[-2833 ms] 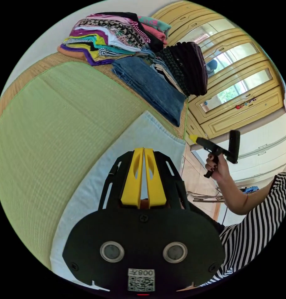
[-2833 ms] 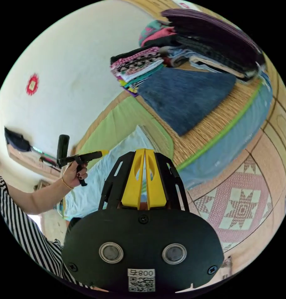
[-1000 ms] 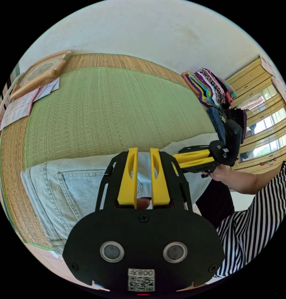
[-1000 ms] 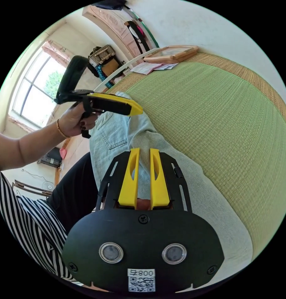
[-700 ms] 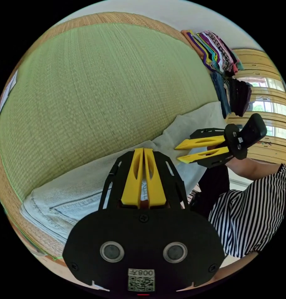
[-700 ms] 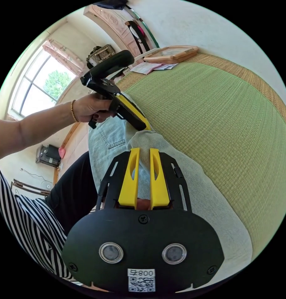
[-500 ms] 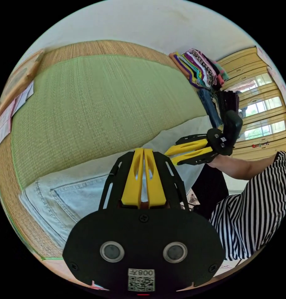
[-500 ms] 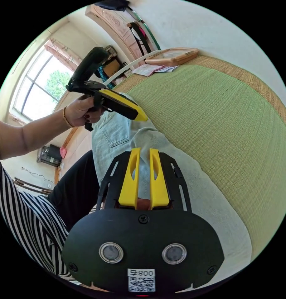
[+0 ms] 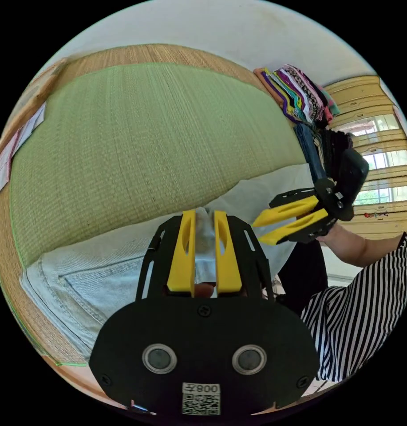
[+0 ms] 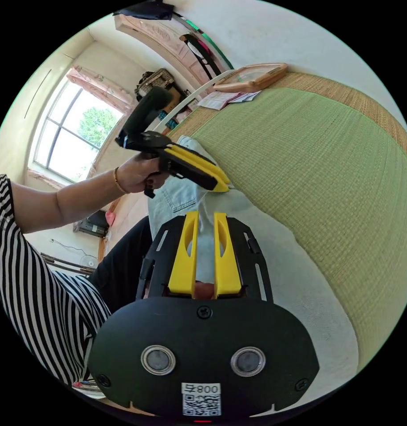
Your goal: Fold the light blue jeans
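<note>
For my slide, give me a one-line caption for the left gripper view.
Left gripper open over light blue jeans on a green mat, right gripper open alongside.

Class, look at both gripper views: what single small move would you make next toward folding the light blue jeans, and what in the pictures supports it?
Probably close the left gripper on the raised ridge of the light blue jeans. Its jaws stand apart with that fabric between them, and the right gripper is likewise open over the jeans, so nothing is gripped yet.
</note>
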A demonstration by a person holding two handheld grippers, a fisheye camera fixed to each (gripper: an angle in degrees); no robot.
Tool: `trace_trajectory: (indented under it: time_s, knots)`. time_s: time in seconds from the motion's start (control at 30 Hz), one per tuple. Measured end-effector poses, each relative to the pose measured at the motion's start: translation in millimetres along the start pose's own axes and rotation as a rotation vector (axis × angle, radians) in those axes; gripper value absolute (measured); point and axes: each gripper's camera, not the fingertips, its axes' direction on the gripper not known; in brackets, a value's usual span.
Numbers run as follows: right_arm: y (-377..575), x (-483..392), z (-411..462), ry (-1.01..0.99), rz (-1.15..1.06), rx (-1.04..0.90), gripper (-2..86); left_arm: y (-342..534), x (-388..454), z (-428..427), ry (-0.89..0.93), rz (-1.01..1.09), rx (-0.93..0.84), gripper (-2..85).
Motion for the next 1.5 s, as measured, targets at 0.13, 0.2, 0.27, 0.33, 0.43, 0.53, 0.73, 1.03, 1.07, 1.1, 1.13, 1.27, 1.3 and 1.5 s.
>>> trace_trajectory:
  time_s: [0.13, 0.2, 0.27, 0.33, 0.43, 0.53, 0.73, 1.03, 1.07, 1.1, 1.13, 1.27, 1.3, 1.5]
  knots:
    - [5, -4, 30, 0.021, -0.013, -0.084, 4.7, 30, 5, -18, 0.026, -0.014, 0.166, 1.8]
    - [4, -1, 38, 0.053, -0.001, -0.105, 4.3, 54, 17, -35, 0.013, 0.021, 0.287, 1.3]
    - [4, 4, 43, 0.073, 0.019, -0.111, 3.6, 88, 37, -41, -0.051, 0.068, 0.345, 1.0]
    - [5, 5, 46, 0.055, 0.021, -0.126, 3.3, 109, 45, -29, -0.096, 0.068, 0.301, 0.9]
    - [13, 0, 46, 0.031, 0.008, -0.154, 3.0, 131, 45, -4, -0.120, 0.028, 0.215, 0.7]
    - [22, -8, 33, -0.027, 0.003, -0.172, 3.2, 143, 45, -1, -0.132, 0.005, 0.227, 0.5]
    - [8, -18, -16, -0.013, 0.010, -0.038, 4.8, 165, 48, 2, -0.143, 0.012, 0.234, 0.4]
    - [-39, 6, 3, 0.070, 0.067, -0.051, 7.1, 199, 50, 1, -0.132, 0.007, 0.250, 0.5]
    - [-41, 8, 10, 0.101, 0.076, -0.080, 7.0, 203, 50, 1, -0.132, 0.007, 0.252, 0.5]
    - [-41, 9, 13, 0.111, 0.084, -0.090, 7.0, 205, 50, 1, -0.130, 0.006, 0.254, 0.5]
    - [-43, 12, 16, 0.112, 0.097, -0.099, 6.8, 210, 49, 1, -0.124, 0.002, 0.259, 0.5]
    - [-47, 22, 19, 0.071, 0.142, -0.083, 5.2, 230, 41, -10, -0.036, -0.050, 0.311, 0.7]
    - [-48, 24, 18, 0.065, 0.146, -0.082, 4.9, 234, 38, -13, -0.023, -0.060, 0.325, 0.7]
    - [-61, 27, 2, 0.031, 0.138, -0.035, 1.9, 285, -5, -57, -0.155, -0.287, 0.482, 0.3]
